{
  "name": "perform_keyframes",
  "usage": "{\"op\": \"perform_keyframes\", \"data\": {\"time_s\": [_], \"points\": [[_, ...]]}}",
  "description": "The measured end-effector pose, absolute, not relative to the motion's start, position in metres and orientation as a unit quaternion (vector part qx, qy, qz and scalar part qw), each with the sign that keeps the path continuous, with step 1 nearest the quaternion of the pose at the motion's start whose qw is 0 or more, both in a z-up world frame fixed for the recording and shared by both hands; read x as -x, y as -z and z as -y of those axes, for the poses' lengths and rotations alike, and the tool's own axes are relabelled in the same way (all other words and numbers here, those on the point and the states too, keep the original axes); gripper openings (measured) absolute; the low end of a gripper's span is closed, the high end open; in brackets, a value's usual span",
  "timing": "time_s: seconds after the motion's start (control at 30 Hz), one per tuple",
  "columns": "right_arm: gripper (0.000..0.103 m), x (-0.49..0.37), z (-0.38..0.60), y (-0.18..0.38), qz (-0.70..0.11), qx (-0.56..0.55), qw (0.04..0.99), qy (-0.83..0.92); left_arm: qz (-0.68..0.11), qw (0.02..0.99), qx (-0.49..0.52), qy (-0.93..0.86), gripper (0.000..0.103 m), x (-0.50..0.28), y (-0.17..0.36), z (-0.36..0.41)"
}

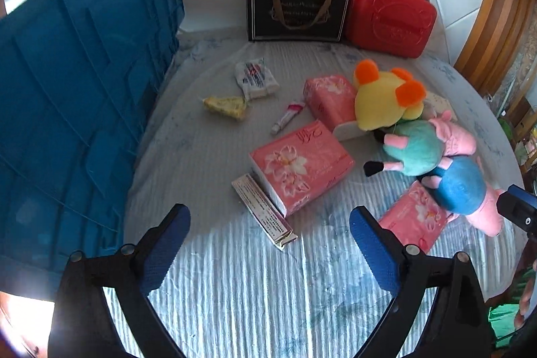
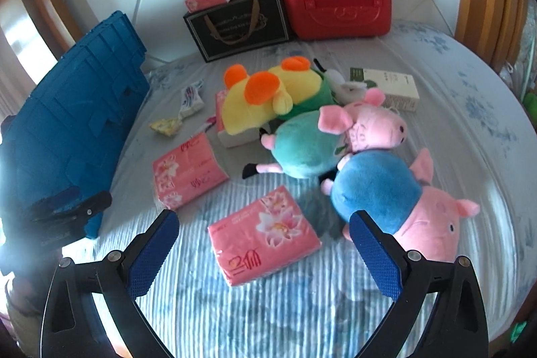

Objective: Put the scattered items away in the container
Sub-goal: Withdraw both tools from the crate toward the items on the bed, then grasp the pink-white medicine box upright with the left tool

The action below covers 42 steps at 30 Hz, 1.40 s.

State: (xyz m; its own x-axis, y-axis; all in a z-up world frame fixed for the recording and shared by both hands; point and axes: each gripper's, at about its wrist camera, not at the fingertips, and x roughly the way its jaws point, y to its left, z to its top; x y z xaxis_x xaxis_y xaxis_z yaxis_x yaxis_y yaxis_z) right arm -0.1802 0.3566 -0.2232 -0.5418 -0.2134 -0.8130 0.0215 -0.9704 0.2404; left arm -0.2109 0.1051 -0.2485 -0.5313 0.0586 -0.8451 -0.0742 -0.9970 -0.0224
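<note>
**Scattered packs and plush toys on the bed, blue crate at the left**

Pink floral tissue packs lie across the striped grey bedspread (image 2: 453,109): one (image 2: 263,225) just ahead of the right gripper (image 2: 263,252), another (image 1: 300,165) ahead of the left gripper (image 1: 270,245). Both grippers hover spread wide, holding nothing. A blue-bodied pink pig plush (image 2: 399,203) touches a teal-bodied pig plush (image 2: 315,141) and a yellow plush with orange ears (image 2: 265,99). The ribbed blue plastic crate (image 1: 74,96) stands at the bed's left edge.
</note>
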Motion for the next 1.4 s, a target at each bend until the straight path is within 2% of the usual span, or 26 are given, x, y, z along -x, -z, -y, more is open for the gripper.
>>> {"op": "perform_keyframes", "data": {"time_s": [0.27, 0.5, 0.53, 0.57, 0.63, 0.7, 0.77, 0.8, 0.9, 1.07, 1.3, 1.4], "points": [[0.103, 0.187, -0.367, 0.286, 0.12, -0.522, 0.046, 0.843, -0.001, 0.026, 0.521, -0.853, 0.093, 0.232, 0.322, -0.113], [0.103, 0.18, -0.373, 0.316, 0.127, -0.545, 0.035, 0.828, 0.0, 0.002, 0.521, -0.854, 0.09, 0.246, 0.357, -0.115], [0.103, 0.179, -0.372, 0.318, 0.129, -0.548, 0.036, 0.826, -0.003, -0.002, 0.52, -0.854, 0.087, 0.246, 0.361, -0.115], [0.103, 0.179, -0.371, 0.32, 0.13, -0.549, 0.038, 0.825, -0.006, -0.004, 0.52, -0.854, 0.077, 0.246, 0.365, -0.115], [0.103, 0.179, -0.369, 0.323, 0.131, -0.55, 0.043, 0.823, 0.009, -0.001, 0.512, -0.859, 0.065, 0.241, 0.368, -0.111], [0.103, 0.179, -0.368, 0.323, 0.131, -0.549, 0.043, 0.824, 0.008, 0.0, 0.504, -0.864, 0.048, 0.233, 0.366, -0.109], [0.103, 0.179, -0.37, 0.324, 0.134, -0.547, 0.04, 0.825, 0.008, 0.004, 0.503, -0.864, 0.038, 0.225, 0.364, -0.107], [0.103, 0.179, -0.371, 0.325, 0.136, -0.548, 0.041, 0.825, 0.008, 0.005, 0.504, -0.864, 0.036, 0.218, 0.363, -0.106], [0.103, 0.178, -0.368, 0.327, 0.128, -0.556, 0.057, 0.819, 0.006, 0.012, 0.503, -0.864, 0.033, 0.198, 0.36, -0.102], [0.103, 0.163, -0.356, 0.339, 0.081, -0.576, 0.05, 0.812, -0.008, 0.03, 0.496, -0.868, 0.032, 0.165, 0.359, -0.099], [0.103, 0.171, -0.366, 0.338, 0.099, -0.57, 0.04, 0.814, -0.006, 0.036, 0.506, -0.862, 0.032, 0.167, 0.357, -0.095], [0.103, 0.171, -0.365, 0.336, 0.099, -0.568, 0.044, 0.816, 0.019, 0.037, 0.509, -0.86, 0.032, 0.179, 0.349, -0.09]]}}
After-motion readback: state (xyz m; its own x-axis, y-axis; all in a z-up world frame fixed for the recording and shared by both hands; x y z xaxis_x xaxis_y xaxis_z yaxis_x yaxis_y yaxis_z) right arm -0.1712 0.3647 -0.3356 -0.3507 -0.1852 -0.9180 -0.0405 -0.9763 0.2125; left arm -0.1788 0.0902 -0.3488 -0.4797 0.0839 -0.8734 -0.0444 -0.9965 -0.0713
